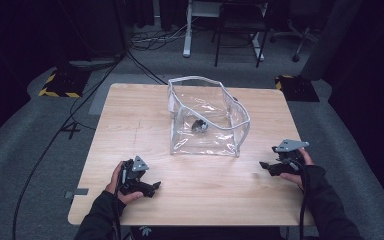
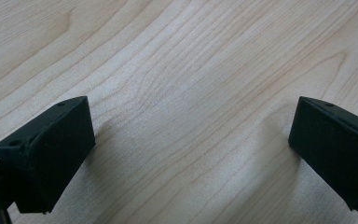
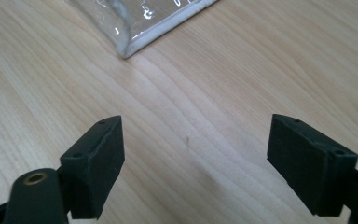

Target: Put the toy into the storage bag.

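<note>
- Distance decides the coming move: the clear plastic bag (image 1: pixel 207 120) stands open-topped near the middle of the wooden table (image 1: pixel 130 125), farther from the person than both grippers, and neither gripper is in contact with it.
- The right gripper (image 1: pixel 266 165) is judged the nearer one. It is held near the table's right edge, its jaws pointed leftward, with the bag's front right corner a short way off, ahead and to the left.
- In the right gripper view that white-edged corner (image 3: pixel 127 46) is seen beyond the jaws and toward the left one; bare wood lies between the tips and the bag.
- The left gripper (image 1: pixel 156 186) is held near the front edge on the left, pointed rightward. The bag lies up the table and to its right, somewhat farther away than from the other gripper.
- The bag's long axis cannot be fixed with confidence; its front face is seen running roughly across the table, left to right.
- Both pairs of jaws are spread wide with nothing between them.
- A small dark object (image 1: pixel 199 125) is seen inside the bag on its floor; what it is cannot be told.
</note>
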`<state>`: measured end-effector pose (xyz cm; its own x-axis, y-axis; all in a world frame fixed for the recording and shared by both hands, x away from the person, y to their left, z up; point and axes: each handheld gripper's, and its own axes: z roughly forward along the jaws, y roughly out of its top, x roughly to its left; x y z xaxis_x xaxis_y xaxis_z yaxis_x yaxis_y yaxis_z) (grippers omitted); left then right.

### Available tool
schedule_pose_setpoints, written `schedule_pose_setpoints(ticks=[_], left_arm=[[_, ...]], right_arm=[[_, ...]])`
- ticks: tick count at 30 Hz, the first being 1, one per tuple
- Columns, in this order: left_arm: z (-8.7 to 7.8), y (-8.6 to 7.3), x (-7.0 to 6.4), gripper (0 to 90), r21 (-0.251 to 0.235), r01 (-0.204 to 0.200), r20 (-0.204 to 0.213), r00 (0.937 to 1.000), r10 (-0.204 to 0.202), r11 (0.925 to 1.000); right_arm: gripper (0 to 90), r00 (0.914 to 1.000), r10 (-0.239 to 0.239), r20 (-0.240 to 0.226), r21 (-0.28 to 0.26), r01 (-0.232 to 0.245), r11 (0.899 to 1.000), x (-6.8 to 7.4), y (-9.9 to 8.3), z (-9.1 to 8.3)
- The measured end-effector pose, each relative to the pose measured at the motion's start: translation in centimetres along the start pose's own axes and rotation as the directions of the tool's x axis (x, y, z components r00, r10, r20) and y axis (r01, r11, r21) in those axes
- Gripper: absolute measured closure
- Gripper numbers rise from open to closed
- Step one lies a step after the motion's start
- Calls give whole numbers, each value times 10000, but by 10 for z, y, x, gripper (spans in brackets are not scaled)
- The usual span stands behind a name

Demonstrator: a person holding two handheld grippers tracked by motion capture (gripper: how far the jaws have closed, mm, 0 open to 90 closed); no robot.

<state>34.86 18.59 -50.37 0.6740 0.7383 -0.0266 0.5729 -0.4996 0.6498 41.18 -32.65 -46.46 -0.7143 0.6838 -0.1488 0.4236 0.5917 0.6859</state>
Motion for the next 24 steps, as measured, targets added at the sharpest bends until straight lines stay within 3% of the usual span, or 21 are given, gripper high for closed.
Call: schedule_pose_setpoints(ticks=[24], left_arm=[[0, 0, 0, 4, -7, -4, 4, 10000, 4, 10000]], right_arm=[[184, 9987, 515, 62, -33, -515, 9987, 8, -43, -12]])
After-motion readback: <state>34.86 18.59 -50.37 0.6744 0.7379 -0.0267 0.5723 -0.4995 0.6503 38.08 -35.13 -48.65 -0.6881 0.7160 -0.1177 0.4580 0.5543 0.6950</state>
